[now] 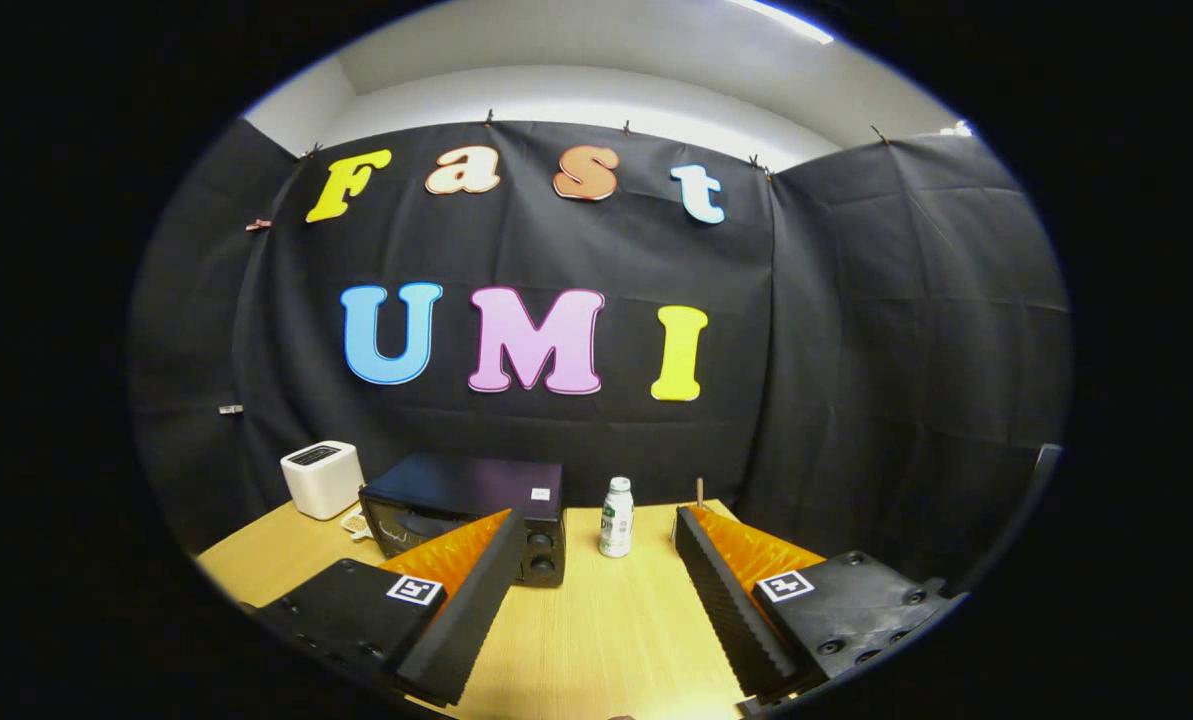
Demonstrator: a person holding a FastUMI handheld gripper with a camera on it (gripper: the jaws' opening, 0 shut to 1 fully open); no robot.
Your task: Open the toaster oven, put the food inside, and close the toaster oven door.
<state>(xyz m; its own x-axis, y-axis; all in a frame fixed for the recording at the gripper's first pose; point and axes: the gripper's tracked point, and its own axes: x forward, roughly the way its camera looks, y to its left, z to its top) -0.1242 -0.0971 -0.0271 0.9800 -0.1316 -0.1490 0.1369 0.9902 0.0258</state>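
Tongs (591, 580) hang released, fingers spread wide over bare surface (596, 640), aimed toward the oven (466, 515) standing beyond them with its door shut, likely for an approach; food may be the pale bits (354, 522) beside it.

Tongs (596, 530): dark screwed housings w/ square b&w tag each, ribbed inner faces
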